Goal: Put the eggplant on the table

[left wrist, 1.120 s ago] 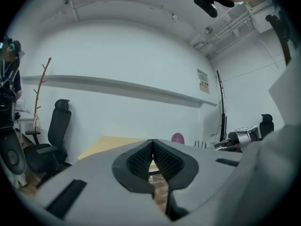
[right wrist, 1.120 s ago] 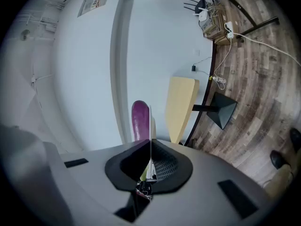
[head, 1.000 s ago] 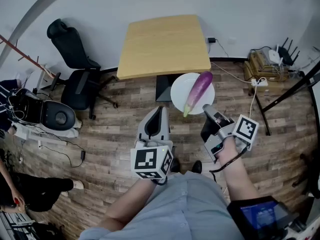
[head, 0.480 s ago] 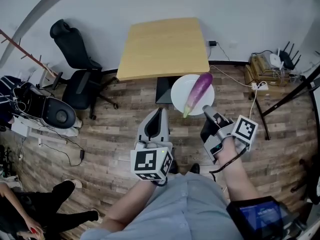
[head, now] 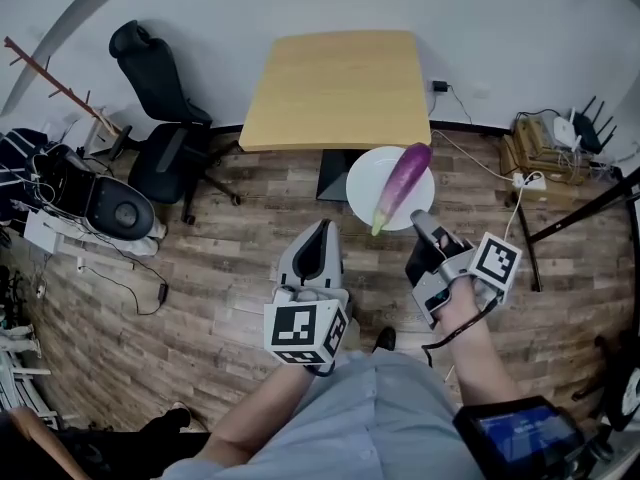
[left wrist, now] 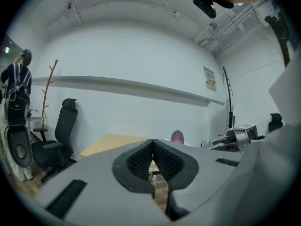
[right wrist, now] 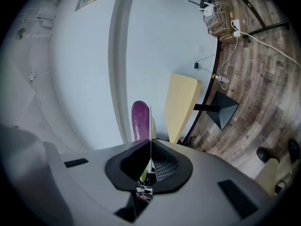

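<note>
The eggplant (head: 402,183) lies on a white plate (head: 365,186) that is held in the air above the wood floor (head: 230,268), just off the near edge of the table (head: 335,88); it is not on the table; its purple end points toward the table and its green stem end reaches past the plate's near rim toward the person; the right gripper (head: 420,220) has its jaws pinched on the plate's near rim, and in the right gripper view the plate shows edge-on as a thin white line running up between the two dark pads, with the eggplant standing just to its left and the pale tabletop to its right; the left gripper (head: 318,236) is held beside the right one, a little to its left and apart from the plate, pointing toward the table; its jaws are pressed together at the tips with nothing between them, and in the left gripper view the tabletop and the rounded purple end of the eggplant show past them; the tabletop is bare light wood on a dark base; a black chair (head: 160,118) stands left of the table, against the white wall; cables and boxes lie on the floor at the right.
</note>
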The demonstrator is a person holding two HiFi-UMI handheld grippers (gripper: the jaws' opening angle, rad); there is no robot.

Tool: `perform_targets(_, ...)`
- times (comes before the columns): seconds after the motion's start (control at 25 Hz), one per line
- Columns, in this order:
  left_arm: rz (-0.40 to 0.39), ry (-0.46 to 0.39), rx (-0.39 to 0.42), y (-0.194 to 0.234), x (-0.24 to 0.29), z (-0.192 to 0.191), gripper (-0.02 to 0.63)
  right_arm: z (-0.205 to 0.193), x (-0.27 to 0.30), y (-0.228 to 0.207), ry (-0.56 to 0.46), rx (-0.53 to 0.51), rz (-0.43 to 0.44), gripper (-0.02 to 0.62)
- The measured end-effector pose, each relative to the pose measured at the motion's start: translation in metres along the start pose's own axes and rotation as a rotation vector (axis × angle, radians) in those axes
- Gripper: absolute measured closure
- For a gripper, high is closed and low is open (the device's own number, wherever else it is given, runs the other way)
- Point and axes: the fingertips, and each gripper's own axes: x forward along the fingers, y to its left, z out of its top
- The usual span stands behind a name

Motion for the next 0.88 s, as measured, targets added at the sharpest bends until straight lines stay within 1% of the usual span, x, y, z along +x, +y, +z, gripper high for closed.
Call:
perform_targets(0.12,0.000,0.015,-0.007,0.011,0.015,-0.006,0.600,0.005,0.017,-0.001,0.003,0.005,0.005,0.588)
perform_targets(0.28,-0.026,0.024,-0.013,0.027,0.046,-0.007,0.600,0.016,0.046,-0.003,-0.010,0.012,0.009,0.588)
perform_targets(0.64,-0.097,0.041,-0.002,0.073,0.123,0.002,0.600,0.046,0.122,-0.001,-0.067,0.020,0.015,0.588)
perform_targets(0.88,-0.145,0.026,0.008,0.102,0.161,0.019,0.600,0.060,0.168,0.009,-0.108,0.020,0.027,0.588)
